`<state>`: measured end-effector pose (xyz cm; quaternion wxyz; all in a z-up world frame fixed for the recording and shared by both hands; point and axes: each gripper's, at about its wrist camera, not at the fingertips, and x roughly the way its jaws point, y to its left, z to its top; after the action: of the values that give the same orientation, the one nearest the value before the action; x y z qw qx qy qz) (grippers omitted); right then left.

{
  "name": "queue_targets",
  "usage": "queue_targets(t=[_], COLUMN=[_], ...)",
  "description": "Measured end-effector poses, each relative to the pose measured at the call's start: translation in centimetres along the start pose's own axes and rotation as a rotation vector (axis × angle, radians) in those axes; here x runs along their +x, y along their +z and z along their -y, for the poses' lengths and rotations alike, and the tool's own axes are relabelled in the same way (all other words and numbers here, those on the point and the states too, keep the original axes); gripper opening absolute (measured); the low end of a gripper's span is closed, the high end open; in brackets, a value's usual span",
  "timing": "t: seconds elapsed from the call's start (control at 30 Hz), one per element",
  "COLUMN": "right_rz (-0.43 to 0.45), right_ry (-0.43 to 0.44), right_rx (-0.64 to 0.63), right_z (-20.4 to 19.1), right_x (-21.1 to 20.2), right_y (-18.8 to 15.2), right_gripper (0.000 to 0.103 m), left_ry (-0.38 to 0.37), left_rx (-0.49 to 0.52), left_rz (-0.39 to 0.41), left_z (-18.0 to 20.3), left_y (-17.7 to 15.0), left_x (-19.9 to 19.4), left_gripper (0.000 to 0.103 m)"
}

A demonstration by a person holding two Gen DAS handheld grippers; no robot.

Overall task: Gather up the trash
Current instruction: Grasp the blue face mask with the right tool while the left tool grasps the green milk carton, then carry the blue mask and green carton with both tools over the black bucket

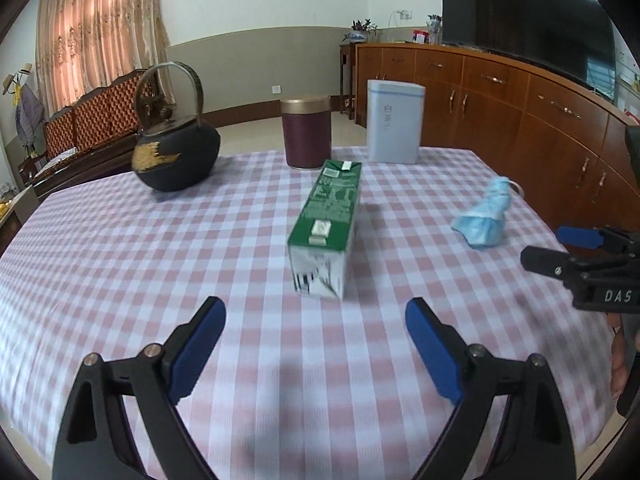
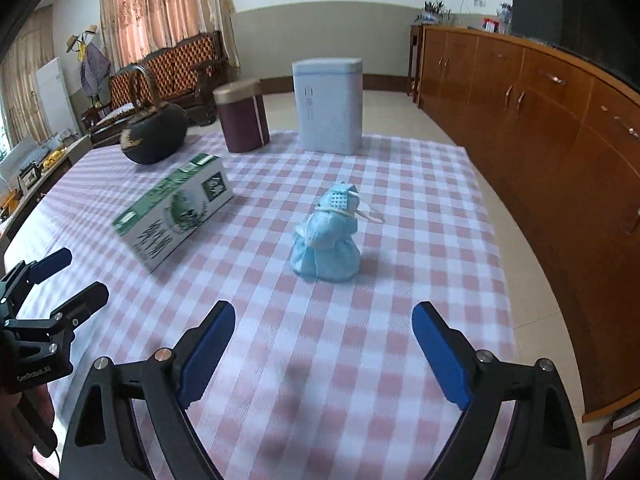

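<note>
Nothing collected yet. My left hand-held gripper (image 1: 316, 320) is spread wide & empty, near the green-white carton box (image 1: 326, 224) lying mid table (image 1: 120, 240). My right hand-held gripper (image 2: 324, 328) is also spread, empty, facing the crumpled blue face mask (image 2: 328, 236). No bin visible.

Words on green carton (image 1: 326, 216): too small and blurry for me to read.
My right gripper (image 1: 556, 250): cut off by the left view's edge.
TV (image 1: 520, 12): cut off at the top.
Tablecloth (image 1: 100, 280) near me: blurry.
</note>
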<state>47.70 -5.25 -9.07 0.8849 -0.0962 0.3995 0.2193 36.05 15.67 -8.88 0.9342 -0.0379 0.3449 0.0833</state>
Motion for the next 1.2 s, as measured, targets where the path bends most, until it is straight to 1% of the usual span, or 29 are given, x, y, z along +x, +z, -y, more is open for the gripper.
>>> queue_targets(t=[0.07, 0.1, 0.17, 0.3, 0.33, 0.43, 0.47, 0.5, 0.57, 0.6, 0.63, 0.7, 0.87, 1.0, 1.1, 1.2], right_rz=[-0.023, -0.036, -0.056, -0.073, -0.074, -0.076, -0.078, -0.080, -0.087, -0.084, -0.080, -0.071, -0.038, -0.008, 0.011, 0.026], right_ry=[-0.006, -0.005, -0.008, 0.002, 0.008, 0.024, 0.027, 0.025, 0.031, 0.034, 0.041, 0.040, 0.032, 0.024, 0.020, 0.012], right_rx=[0.000, 0.003, 0.004, 0.014, 0.014, 0.021, 0.022, 0.020, 0.019, 0.020, 0.022, 0.017, 0.013, 0.014, 0.019, 0.025], right_z=[0.1, 0.3, 0.6, 1.1, 1.1, 1.0, 0.9, 0.8, 0.6, 0.5, 0.4, 0.3, 0.1, 0.1, 0.0, -0.1], right_x=[1.4, 2.2, 3.6, 5.0, 5.2, 5.7, 5.9, 6.0, 6.2, 6.1, 5.9, 5.4, 3.3, 0.0, -2.7, -5.1], right_y=[0.7, 1.1, 1.7, 2.1, 2.1, 2.4, 2.6, 2.6, 2.8, 2.8, 2.7, 2.6, 1.9, 0.4, -1.0, -2.4], right_gripper=[0.090, 0.086, 0.082, 0.076, 0.076, 0.066, 0.062, 0.052, 0.039, 0.035, 0.035, 0.032, 0.030, 0.029, 0.029, 0.029], left_ry=[-0.001, 0.002, -0.002, -0.013, -0.014, -0.010, -0.018, -0.021, -0.027, -0.030, -0.037, -0.042, -0.039, -0.035, -0.034, -0.040], left_rx=[0.008, 0.015, 0.020, 0.006, 0.004, 0.009, 0.006, 0.006, 0.027, 0.032, 0.038, 0.035, 0.043, 0.051, 0.057, 0.046], left_rz=[-0.011, -0.016, -0.030, -0.066, -0.070, -0.078, -0.088, -0.090, -0.110, -0.101, -0.082, -0.061, -0.013, 0.014, 0.033, 0.039], left_z=[0.0, 0.0, 0.1, 0.1, 0.2, 0.5, 0.6, 0.7, 1.2, 1.3, 1.4, 1.5, 1.8, 2.1, 2.6, 2.9], left_y=[0.9, 1.3, 1.9, 2.7, 2.9, 3.5, 3.6, 3.6, 3.7, 3.7, 3.6, 3.5, 2.4, 1.5, 0.3, -0.3], left_x=[1.5, 2.1, 3.3, 5.2, 5.6, 6.5, 6.7, 6.9, 7.4, 7.3, 6.7, 5.9, 2.3, -0.7, -3.8, -5.5], left_gripper=[0.092, 0.091, 0.089, 0.082, 0.082, 0.080, 0.073, 0.060, 0.045, 0.043, 0.041, 0.041, 0.041, 0.041, 0.041, 0.041])
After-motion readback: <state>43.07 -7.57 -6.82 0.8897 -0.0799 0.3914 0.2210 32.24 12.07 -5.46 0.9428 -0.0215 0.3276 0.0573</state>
